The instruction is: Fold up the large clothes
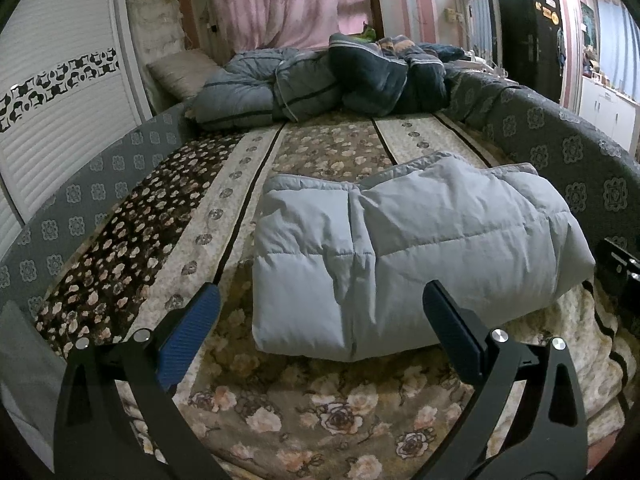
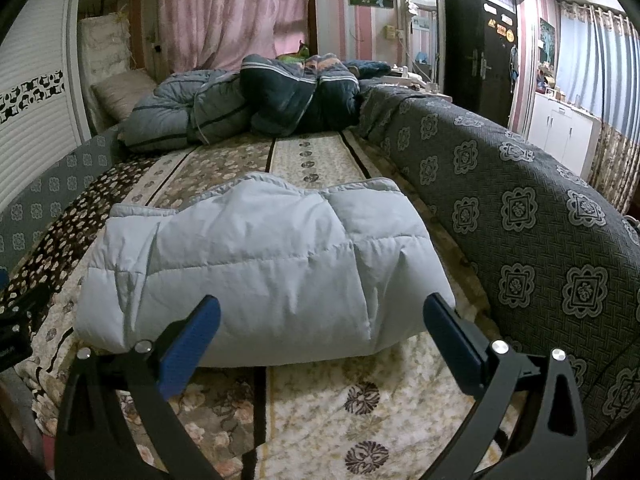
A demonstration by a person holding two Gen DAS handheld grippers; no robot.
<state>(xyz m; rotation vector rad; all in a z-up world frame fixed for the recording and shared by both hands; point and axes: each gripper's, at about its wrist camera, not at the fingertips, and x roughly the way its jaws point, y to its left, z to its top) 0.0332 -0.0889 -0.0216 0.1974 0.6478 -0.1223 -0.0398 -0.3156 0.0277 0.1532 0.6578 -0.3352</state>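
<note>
Both sets of jaws stand wide apart and grip nothing. The left gripper (image 1: pixel 320 300) hangs low over the bed (image 1: pixel 304 408), its blue pads (image 1: pixel 188 336) clear of the cloth; its fingertips frame the near left corner of the jacket (image 1: pixel 408 256) without touching it. The right gripper (image 2: pixel 320 312) sits at much the same height, level and pointing up the bed, with its fingertips set in front of the jacket's near edge; whether they brush the fabric I cannot tell.

The jacket, pale grey and quilted, lies folded into a thick block on the flowered blanket (image 2: pixel 352 400), on the right half of the bed and just beside the grey patterned cover (image 2: pixel 532 232) that rises along the right side. Its folded edge faces the grippers, and a trimmed hem shows along the far edge. At the right border of the left view a black part of the other gripper shows, near the jacket's right end.

Beyond the jacket the blanket runs bare in stripes up to a heap of dark blue and grey quilts (image 1: pixel 320 80) across the head of the bed. A pillow (image 1: pixel 180 70) leans at the left of that heap. Behind hang pink curtains (image 2: pixel 224 12), with a white slatted wardrobe (image 1: pixel 60 112) at left and a dark door (image 2: pixel 480 40) at right.
</note>
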